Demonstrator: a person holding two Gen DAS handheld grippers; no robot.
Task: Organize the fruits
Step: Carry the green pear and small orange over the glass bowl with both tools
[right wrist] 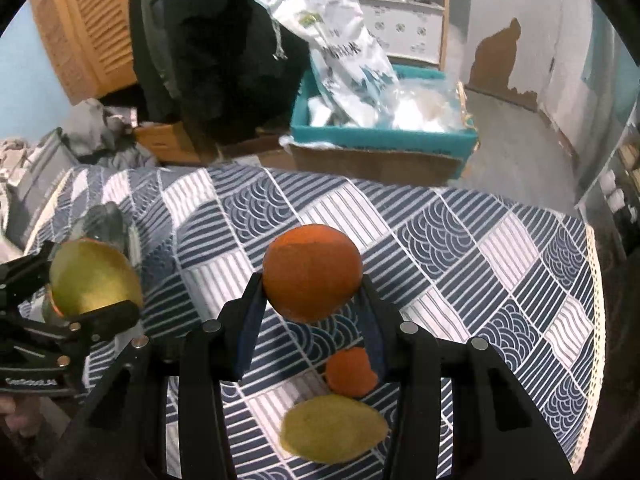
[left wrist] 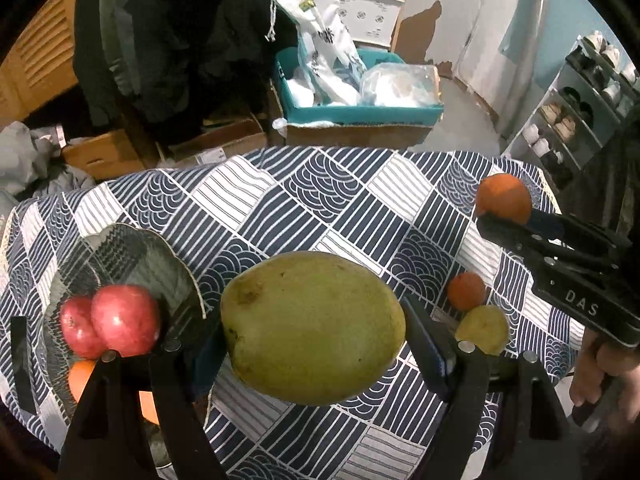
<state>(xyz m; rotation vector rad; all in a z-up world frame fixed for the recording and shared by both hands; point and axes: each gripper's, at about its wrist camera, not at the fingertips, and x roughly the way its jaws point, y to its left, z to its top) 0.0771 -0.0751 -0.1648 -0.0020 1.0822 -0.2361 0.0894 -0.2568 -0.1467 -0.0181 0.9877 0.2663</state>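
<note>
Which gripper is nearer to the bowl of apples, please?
Left. The left gripper, shut on the mango, hangs just beside the bowl; the right gripper, holding an orange, is across the table.

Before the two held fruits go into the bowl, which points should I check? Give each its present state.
1. Left gripper shut on the mango: ok.
2. Right gripper shut on the large orange: ok.
3. Both fruits lifted off the tablecloth: ok.
4. Free room in the glass bowl, which holds two red apples and an orange: cannot tell.
5. Small orange and yellow-green fruit still on cloth: not ok.
</note>
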